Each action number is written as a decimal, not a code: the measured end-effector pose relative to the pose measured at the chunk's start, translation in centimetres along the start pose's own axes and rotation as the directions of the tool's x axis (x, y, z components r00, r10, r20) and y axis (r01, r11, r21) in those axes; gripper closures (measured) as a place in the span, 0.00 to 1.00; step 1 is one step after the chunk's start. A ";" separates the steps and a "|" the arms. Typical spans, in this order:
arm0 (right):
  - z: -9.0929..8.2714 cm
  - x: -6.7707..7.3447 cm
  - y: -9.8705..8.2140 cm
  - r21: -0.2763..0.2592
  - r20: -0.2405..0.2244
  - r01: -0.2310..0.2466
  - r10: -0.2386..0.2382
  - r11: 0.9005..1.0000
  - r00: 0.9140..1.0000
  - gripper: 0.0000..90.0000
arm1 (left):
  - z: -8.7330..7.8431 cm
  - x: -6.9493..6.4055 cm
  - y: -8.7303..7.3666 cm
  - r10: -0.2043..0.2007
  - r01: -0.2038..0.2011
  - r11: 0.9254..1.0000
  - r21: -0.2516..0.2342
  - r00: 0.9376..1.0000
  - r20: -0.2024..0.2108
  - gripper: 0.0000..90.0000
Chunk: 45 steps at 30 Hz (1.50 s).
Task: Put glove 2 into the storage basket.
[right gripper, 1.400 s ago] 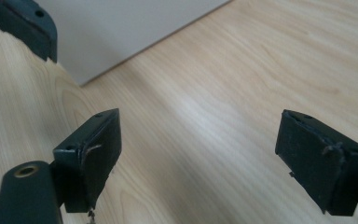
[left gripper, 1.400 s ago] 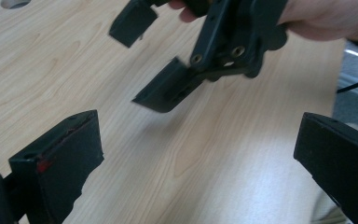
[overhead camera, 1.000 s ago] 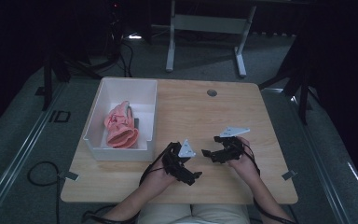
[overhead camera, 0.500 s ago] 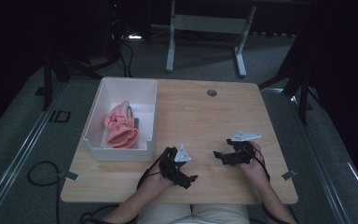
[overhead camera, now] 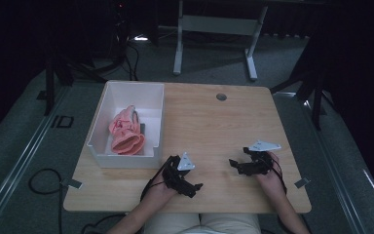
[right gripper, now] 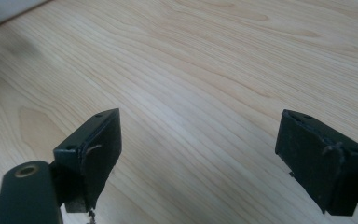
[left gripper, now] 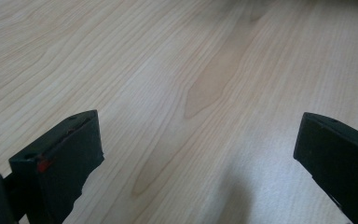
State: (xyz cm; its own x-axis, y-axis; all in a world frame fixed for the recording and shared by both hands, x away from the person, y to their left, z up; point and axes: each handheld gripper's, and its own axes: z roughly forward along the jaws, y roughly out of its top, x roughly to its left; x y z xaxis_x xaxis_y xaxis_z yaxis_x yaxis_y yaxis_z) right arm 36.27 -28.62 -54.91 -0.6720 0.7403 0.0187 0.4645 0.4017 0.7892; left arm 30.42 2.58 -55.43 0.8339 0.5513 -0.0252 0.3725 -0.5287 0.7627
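Two claws rest low over the near part of the wooden counter (overhead camera: 209, 122), each held in one of the person's hands. The left claw (overhead camera: 195, 187) sits near the front edge, just ahead of the person's lap, its black jaws pointing toward the right; in the left gripper view its jaws stand spread wide with nothing but bare wood grain between them. The right claw (overhead camera: 233, 164) lies well apart from it, farther right, pointing left toward the middle of the counter; in the right gripper view its jaws are likewise spread wide and empty over bare wood. A white bin (overhead camera: 153, 105) stands on the left part of the counter, and a pink glove (overhead camera: 125, 131) lies crumpled inside it, against the near end. The glove is nearest the left claw, yet apart from it, with the bin's wall between them
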 end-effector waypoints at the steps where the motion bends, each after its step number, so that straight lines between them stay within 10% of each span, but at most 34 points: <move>1: -0.1 -0.1 -0.1 -0.003 0.001 -0.006 0.006 1.000 1.000 0.16 | 0.0 0.1 -0.1 -0.002 0.002 1.000 -0.001 1.000 -0.001 0.01; 18: -2.2 -2.6 -2.0 -0.028 0.089 -0.076 0.078 0.997 0.993 0.16 | 0.3 0.5 -0.8 -0.008 0.008 1.000 -0.007 0.998 -0.064 0.01; 45: -2.1 -3.2 -3.0 -0.031 0.106 -0.102 0.105 0.994 0.989 0.16 | 0.2 0.5 -1.2 -0.012 0.010 0.999 -0.034 0.998 -0.055 0.01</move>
State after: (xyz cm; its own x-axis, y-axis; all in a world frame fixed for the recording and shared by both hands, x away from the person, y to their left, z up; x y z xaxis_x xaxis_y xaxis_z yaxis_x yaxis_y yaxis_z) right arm 35.86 -33.35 -56.04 -0.5543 0.8316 0.0362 0.5129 0.3070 0.8016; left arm 30.49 3.38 -56.47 0.8056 0.5925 0.0013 0.3670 -0.5007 0.7840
